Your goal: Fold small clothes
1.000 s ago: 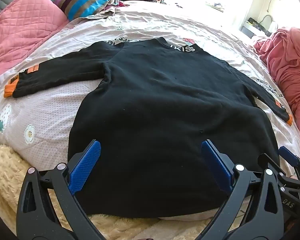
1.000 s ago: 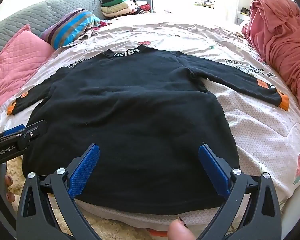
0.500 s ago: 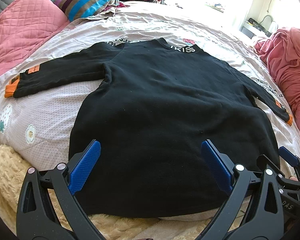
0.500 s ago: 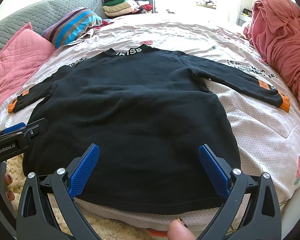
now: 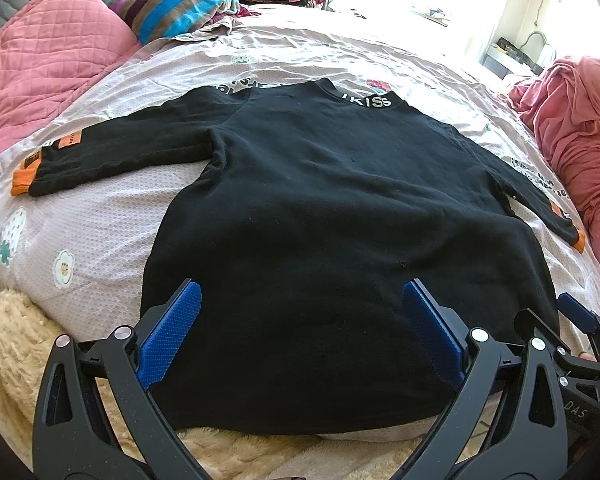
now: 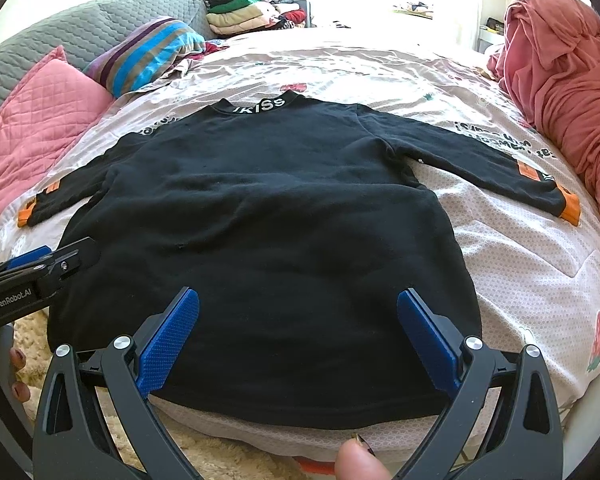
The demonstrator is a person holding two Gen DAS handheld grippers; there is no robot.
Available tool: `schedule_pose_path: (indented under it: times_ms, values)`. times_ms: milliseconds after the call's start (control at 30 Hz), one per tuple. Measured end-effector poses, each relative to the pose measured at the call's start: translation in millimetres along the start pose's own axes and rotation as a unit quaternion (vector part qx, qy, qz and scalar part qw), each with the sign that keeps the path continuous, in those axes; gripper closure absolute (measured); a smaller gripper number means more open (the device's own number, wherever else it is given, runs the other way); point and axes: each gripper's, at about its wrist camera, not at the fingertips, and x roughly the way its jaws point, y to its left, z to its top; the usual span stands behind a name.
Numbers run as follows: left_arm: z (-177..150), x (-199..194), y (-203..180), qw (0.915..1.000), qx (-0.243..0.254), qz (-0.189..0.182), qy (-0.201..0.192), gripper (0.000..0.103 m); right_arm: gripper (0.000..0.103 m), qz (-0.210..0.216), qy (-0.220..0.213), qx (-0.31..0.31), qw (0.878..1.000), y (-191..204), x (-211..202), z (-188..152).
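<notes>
Still, the black sweatshirt (image 5: pixel 340 240) lies flat, unfolded, on the bed (image 5: pixel 100 240), both sleeves out; nothing has shifted in 1 second. The left gripper (image 5: pixel 300 328) and right gripper (image 6: pixel 298 328) hover spread above its hem, so folding looks unstarted.

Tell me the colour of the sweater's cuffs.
Orange cuffs on the black sweater; clearest in the right wrist view.

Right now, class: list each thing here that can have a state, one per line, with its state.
black sweatshirt: spread flat, unfolded, both sleeves out
left gripper: open, holding nothing
right gripper: open, holding nothing
stack of clothes: folded, piled
pink blanket: bunched in a heap
</notes>
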Motion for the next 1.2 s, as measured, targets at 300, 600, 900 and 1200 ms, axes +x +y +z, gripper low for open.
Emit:
schedule_pose_path:
  times_ms: [300, 600, 900, 1200]
  values:
    - [-0.6, -2.0, 2.0, 1.0, 0.0, 0.003, -0.002, 0.008, 0.004, 0.002, -0.003, -0.002, 1.0, 1.2, -0.1, 1.2]
    - [1.1, -1.7, 2.7, 1.0, 0.001, 0.007, -0.005, 0.008, 0.004, 0.005, -0.006, -0.003, 1.0, 2.0, 0.0, 3.9]
    - [2.0, 1.9, -3.1, 0.9999, 0.004, 0.014, -0.001, 0.008, 0.004, 0.009, -0.013, 0.005, 1.0, -6.7, 4.6, 18.0]
    - [14.7, 7.7, -4.5, 0.9998, 0.004, 0.021, -0.002, 0.008, 0.004, 0.016, -0.026, 0.007, 1.0, -11.5, 10.8, 34.4]
